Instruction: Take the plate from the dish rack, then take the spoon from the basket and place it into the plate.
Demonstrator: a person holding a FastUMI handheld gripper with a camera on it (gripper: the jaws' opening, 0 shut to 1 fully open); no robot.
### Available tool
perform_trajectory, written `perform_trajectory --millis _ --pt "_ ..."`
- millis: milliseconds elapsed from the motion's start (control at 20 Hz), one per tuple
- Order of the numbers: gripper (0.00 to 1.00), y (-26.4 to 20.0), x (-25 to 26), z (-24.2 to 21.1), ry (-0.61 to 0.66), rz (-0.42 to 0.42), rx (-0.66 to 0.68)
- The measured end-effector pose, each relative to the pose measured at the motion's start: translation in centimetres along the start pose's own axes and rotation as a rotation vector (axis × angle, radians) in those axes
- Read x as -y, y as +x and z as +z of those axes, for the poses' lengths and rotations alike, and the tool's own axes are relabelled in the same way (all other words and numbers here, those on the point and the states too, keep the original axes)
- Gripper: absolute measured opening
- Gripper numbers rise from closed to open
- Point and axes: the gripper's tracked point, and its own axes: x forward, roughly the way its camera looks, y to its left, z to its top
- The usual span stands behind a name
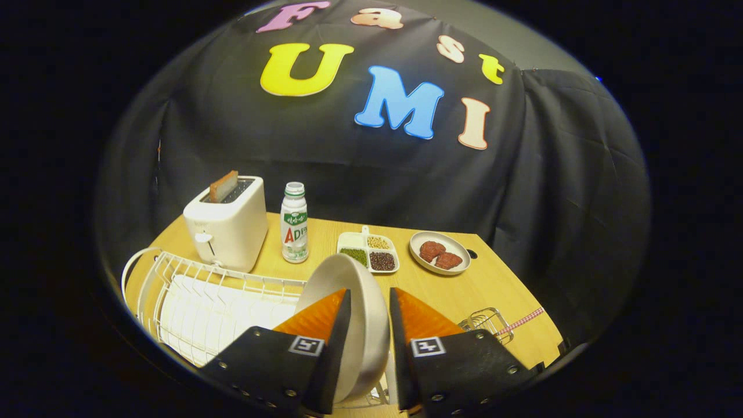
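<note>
The tongs (370, 302) point forward toward twelve o'clock, their two orange-faced fingers (316, 316) on black mounts set at about eleven and one o'clock. The jaws stand narrowly apart, closed against either face of the upright plate (363, 302) between them.

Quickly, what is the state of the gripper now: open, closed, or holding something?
Gripper: closed on the round grey plate, jaws on both faces, above the white wire dish rack.

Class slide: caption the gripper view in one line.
Gripper straddles the upright plate at the dish rack; whether it grips is unclear.
</note>
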Motion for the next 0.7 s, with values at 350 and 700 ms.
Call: perform_trajectory --millis 350,700 --pt "0.13 -1.0 -1.7 2.1 -0.151 -0.076 0.004" --pt "0.13 -3.4 -1.6 6.8 -0.34 -0.192 0.092"
